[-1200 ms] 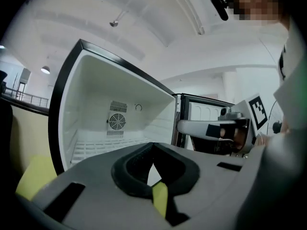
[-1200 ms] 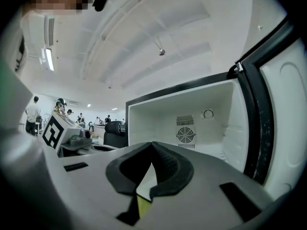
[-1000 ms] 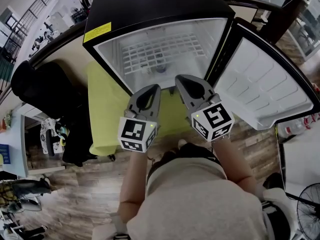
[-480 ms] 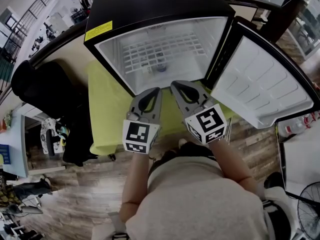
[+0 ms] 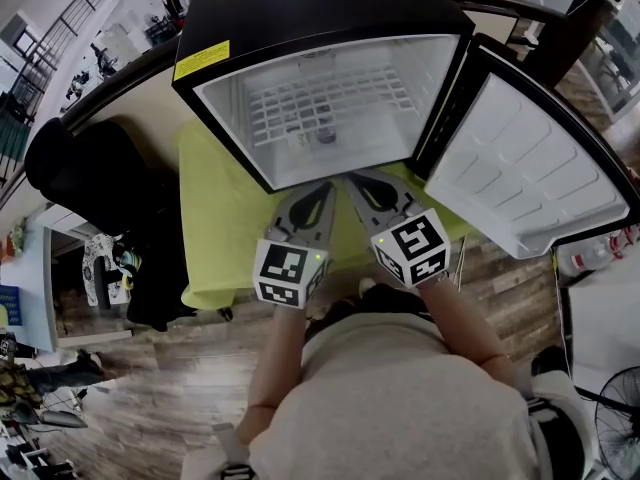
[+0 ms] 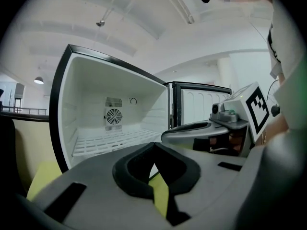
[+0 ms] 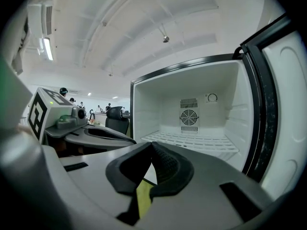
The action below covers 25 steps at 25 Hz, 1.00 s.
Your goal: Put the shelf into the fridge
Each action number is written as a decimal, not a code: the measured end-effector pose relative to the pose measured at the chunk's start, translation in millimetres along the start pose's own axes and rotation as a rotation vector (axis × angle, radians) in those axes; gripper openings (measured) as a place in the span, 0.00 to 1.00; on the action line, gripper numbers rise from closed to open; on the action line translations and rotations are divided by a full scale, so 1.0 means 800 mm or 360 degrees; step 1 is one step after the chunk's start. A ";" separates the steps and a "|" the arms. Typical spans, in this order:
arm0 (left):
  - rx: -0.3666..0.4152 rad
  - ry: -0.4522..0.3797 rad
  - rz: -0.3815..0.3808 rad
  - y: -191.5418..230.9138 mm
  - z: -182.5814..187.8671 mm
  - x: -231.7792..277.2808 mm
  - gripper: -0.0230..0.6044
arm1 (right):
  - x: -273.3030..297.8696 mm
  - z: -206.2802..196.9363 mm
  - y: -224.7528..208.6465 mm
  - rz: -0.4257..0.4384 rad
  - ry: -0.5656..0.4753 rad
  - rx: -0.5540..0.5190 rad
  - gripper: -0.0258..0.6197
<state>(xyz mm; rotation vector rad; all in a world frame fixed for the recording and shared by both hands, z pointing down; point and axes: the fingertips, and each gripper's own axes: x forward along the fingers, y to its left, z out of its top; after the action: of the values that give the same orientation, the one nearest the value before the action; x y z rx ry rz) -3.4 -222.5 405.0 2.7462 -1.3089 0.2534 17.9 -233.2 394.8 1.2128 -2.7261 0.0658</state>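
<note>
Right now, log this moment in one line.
fridge: open | wire shelf: inside | left gripper: jaws just opening, empty | right gripper: shut, empty

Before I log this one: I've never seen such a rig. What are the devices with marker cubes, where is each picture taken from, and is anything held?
There is no robot here. A person holds a two-jaw gripper in each hand, and the marker cubes are part of the grippers. The head view looks down from the person's head and shows the left gripper and the right gripper. The other two views ride on the grippers and look along their jaws. Ahead, a small fridge stands on a yellow-green cloth. Its door is swung open and a white wire shelf lies inside. Nothing is held: the right jaws are shut, and the left have just been opening a crack, with nothing between them.
</note>
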 end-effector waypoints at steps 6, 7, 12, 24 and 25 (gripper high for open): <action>-0.0032 0.0059 -0.0011 0.000 -0.011 0.004 0.06 | 0.002 -0.020 0.000 0.0034 0.0063 0.0036 0.05; -0.0042 0.0065 -0.0018 -0.001 -0.012 0.005 0.06 | 0.002 -0.022 0.000 0.0038 0.0072 0.0034 0.05; -0.0038 0.0119 -0.0024 0.000 -0.021 0.010 0.06 | 0.005 -0.027 0.000 0.0066 0.0099 0.0040 0.05; -0.0089 0.0170 -0.0024 0.005 -0.033 0.015 0.06 | 0.008 -0.033 -0.007 0.0088 0.0139 0.0077 0.05; -0.0091 0.0174 -0.0020 0.005 -0.034 0.015 0.06 | 0.009 -0.034 -0.007 0.0089 0.0145 0.0078 0.05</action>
<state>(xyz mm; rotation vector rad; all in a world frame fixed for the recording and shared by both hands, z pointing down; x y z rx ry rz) -2.3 -230.2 433.9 2.6518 -1.2512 0.3544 21.0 -239.2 423.0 1.1167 -2.6940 0.1904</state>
